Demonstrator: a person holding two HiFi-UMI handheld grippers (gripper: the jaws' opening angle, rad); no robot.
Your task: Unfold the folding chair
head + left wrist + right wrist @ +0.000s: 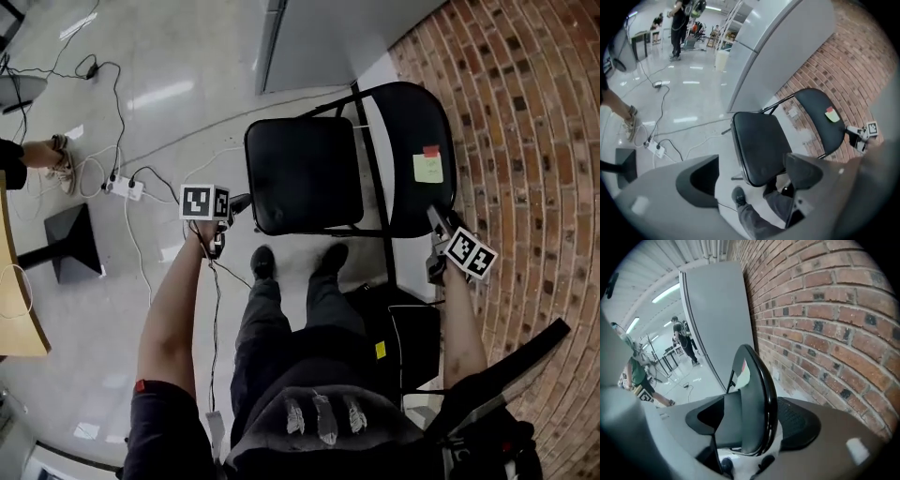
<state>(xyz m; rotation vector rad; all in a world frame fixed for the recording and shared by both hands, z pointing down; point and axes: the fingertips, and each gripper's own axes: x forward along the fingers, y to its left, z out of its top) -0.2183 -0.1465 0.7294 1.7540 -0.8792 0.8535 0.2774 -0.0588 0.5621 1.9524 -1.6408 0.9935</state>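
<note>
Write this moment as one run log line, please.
folding chair: unfolded, standing | left gripper: jaws open, empty | right gripper: jaws open, backrest between them

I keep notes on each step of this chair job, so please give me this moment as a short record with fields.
chair: folding chair stands unfolded
backrest: backrest near the brick wall, carries a yellow note
left claw: left claw open, empty, beside the chair's near left corner
right claw: right claw open, backrest edge between its pads, apparently not clamped
floor: floor has a power strip at left
</note>
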